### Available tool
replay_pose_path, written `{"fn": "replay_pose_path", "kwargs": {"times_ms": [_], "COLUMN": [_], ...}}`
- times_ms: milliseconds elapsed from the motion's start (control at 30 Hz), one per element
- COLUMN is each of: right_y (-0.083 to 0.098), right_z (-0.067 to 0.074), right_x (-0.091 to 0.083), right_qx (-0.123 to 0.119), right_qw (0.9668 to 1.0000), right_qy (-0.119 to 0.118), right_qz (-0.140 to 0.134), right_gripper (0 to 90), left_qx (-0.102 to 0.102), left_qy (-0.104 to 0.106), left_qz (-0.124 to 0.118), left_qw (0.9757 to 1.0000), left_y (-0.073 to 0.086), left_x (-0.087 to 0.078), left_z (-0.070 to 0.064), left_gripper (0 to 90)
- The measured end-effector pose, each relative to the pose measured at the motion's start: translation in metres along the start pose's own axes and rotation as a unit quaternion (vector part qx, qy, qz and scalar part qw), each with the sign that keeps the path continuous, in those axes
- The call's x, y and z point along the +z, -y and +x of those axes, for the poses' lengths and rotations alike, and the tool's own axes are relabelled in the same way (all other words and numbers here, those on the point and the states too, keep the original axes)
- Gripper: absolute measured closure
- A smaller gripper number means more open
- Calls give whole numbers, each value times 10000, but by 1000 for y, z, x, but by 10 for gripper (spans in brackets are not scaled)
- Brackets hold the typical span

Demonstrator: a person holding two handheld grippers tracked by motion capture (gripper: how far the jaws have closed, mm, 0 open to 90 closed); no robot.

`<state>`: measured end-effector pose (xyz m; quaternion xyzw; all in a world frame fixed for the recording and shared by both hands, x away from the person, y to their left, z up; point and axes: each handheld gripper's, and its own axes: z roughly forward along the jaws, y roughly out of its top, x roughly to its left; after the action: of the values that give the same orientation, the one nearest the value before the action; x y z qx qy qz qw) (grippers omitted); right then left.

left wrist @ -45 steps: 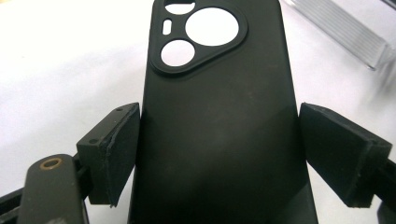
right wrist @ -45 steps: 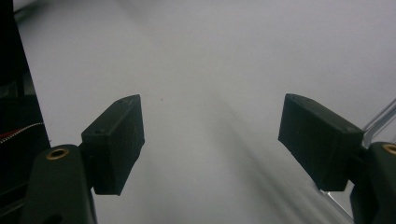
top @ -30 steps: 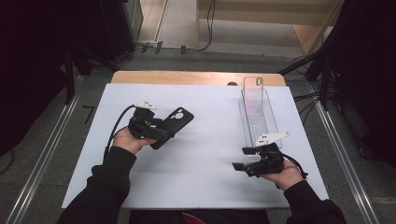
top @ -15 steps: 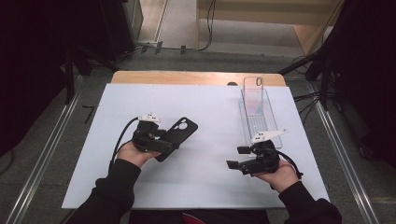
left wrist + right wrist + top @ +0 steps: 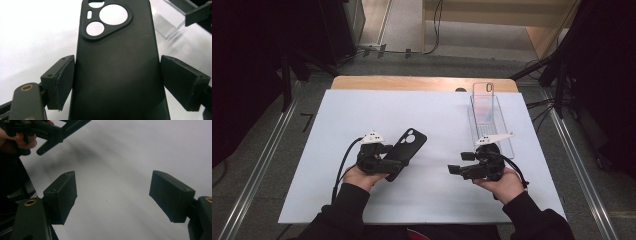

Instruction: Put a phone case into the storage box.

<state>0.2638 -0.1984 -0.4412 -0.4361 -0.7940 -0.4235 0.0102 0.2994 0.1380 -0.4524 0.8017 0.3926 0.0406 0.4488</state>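
At lower left of the high view, your left gripper (image 5: 394, 162) clamps the black case (image 5: 408, 148) across its width, camera cutout pointing away, so its far end stays free. Lower right, your right gripper (image 5: 457, 170) stands wide and empty, aimed toward the case, probably to take it. Farther back, the clear tray (image 5: 507, 142) waits. Since earlier, the case has drifted rightward.

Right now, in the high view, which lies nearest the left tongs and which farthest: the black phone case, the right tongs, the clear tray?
1. Black phone case, gripped in the left tongs.
2. Right tongs, across the mat's middle.
3. Clear tray, at the far right.
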Motion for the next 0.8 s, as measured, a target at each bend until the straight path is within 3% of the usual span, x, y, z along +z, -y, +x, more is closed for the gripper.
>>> {"fn": "replay_pose_path", "kwargs": {"times_ms": [200,633,800], "right_y": [-12,-39,-50], "right_z": [7,13,10], "right_x": [6,18,23], "right_qx": [-4,64,217], "right_qw": [10000,9998,9995], "right_qy": [-19,10,-79], "right_qz": [-68,-179,-213], "right_gripper": [203,203,203], "left_qx": [-73,225,335], "left_qy": [-61,-207,-190], "left_qz": [-235,-592,-747], "left_qw": [9997,9978,9965], "left_y": [3,5,5], "left_x": [3,14,16], "left_z": [-4,-10,-13], "left_gripper": [153,152,152]}}
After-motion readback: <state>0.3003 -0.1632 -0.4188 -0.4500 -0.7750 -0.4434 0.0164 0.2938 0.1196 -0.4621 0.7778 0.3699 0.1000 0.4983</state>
